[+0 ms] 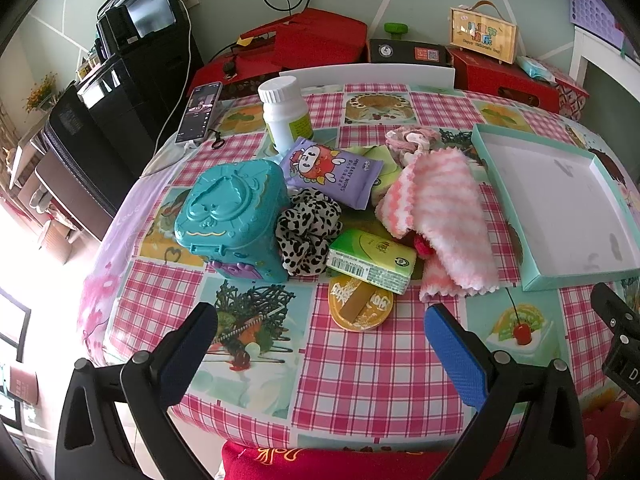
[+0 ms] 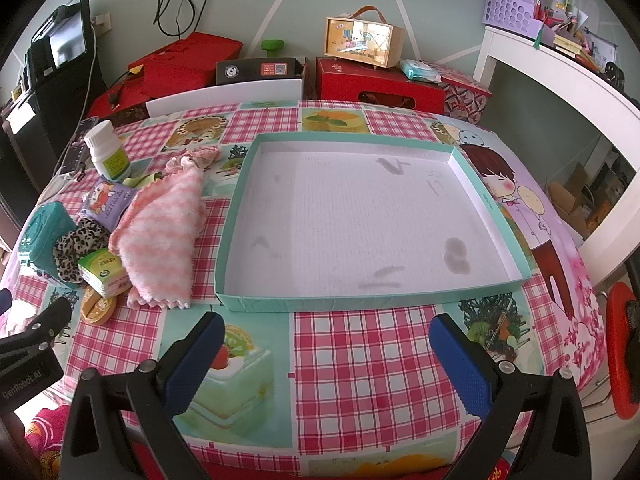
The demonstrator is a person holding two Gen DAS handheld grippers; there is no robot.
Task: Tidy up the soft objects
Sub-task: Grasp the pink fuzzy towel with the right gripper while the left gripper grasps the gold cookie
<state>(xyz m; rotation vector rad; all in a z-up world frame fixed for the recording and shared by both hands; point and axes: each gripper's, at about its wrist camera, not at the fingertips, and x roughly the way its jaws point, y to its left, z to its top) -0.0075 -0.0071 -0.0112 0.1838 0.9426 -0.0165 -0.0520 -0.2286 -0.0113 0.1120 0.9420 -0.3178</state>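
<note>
A table (image 2: pixel 372 360) under a pink-checked picture cloth carries a shallow teal box lid (image 2: pixel 320 303) at its centre and, toward the left edge, a pink striped cloth (image 2: pixel 160 236), teal case (image 1: pixel 228 216), white bottle (image 1: pixel 286 114) and phone (image 1: pixel 198 114).

**Black frames, blue pads**

Two grippers, alike in build: left gripper (image 1: pixel 320 328) and right gripper (image 2: pixel 326 338). Black plastic arms with triangular cut-outs, silver round screws at the joints. Textured blue pads (image 2: pixel 460 364) on the inner finger faces (finely dotted). White "GenRobot.AI" lettering on the left one's black housing.
</note>
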